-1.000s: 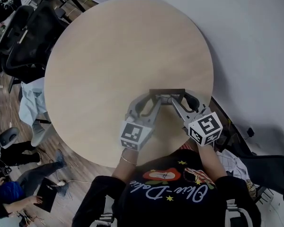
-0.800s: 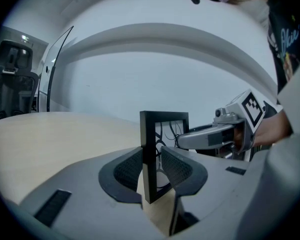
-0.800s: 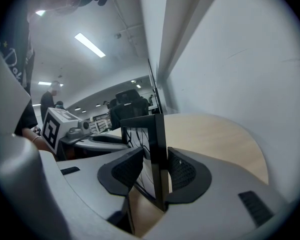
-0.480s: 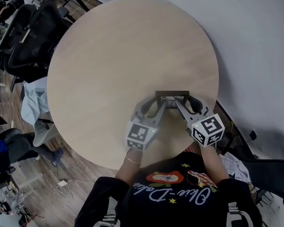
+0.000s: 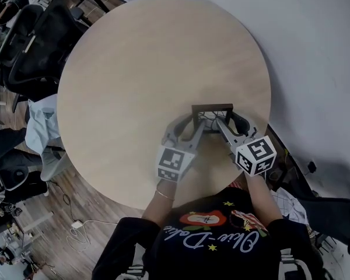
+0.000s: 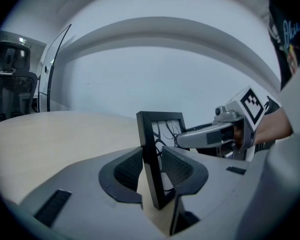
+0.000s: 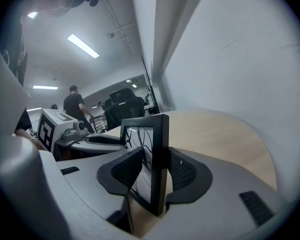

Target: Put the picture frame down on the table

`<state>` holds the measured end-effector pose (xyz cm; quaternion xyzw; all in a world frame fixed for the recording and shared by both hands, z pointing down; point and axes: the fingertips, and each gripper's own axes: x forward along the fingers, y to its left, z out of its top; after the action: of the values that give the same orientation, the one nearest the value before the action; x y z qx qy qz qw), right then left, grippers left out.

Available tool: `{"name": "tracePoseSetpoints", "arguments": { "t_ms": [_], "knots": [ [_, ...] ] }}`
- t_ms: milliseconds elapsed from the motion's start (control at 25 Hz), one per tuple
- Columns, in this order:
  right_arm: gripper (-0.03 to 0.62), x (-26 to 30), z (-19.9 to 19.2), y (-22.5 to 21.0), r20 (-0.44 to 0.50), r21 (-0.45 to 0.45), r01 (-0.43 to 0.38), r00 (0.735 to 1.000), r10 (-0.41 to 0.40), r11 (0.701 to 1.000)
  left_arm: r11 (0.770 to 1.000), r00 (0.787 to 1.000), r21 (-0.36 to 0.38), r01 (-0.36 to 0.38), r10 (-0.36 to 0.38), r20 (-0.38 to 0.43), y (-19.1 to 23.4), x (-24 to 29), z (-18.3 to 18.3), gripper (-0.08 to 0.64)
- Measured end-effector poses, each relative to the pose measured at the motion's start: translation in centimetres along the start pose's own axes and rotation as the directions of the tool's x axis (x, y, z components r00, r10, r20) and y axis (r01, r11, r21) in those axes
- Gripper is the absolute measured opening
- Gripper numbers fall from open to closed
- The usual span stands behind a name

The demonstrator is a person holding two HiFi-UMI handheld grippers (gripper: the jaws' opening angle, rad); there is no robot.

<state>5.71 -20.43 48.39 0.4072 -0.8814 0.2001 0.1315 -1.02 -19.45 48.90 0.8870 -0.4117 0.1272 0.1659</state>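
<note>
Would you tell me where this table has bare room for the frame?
The table is bare from the picture frame out to its far and left rims. Only the near-right rim is crowded, where the left gripper and right gripper clamp the frame.

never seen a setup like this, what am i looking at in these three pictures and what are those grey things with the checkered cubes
A person at a round wooden table holds a hand-held two-jaw gripper in each hand; the cubes are parts of them. The top-down picture comes from a camera on the person's head. The other two come from cameras riding on the left gripper and right gripper. Both are shut on one black picture frame, held upright by its side edges.
</note>
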Motion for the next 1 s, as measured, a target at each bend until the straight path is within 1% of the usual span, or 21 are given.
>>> {"name": "tracePoseSetpoints", "arguments": {
  "t_ms": [240, 600, 1000],
  "knots": [
    [0.133, 0.5, 0.1, -0.7, -0.013, -0.062, 0.014, 1.000, -0.014, 0.998, 1.000, 1.000, 0.006, -0.016, 0.016, -0.012, 0.2, 0.6, -0.2, 0.118],
    [0.141, 1.5, 0.1, -1.2, -0.037, -0.088, 0.027, 0.999, -0.030, 0.996, 1.000, 0.999, 0.006, -0.021, 0.021, -0.033, 1.1, 1.3, -0.4, 0.128],
    [0.152, 2.6, 0.0, -2.0, -0.062, -0.102, 0.038, 0.997, -0.044, 0.994, 1.000, 0.999, -0.007, -0.027, 0.027, -0.037, 1.8, 2.1, -0.7, 0.130]
  ]
}}
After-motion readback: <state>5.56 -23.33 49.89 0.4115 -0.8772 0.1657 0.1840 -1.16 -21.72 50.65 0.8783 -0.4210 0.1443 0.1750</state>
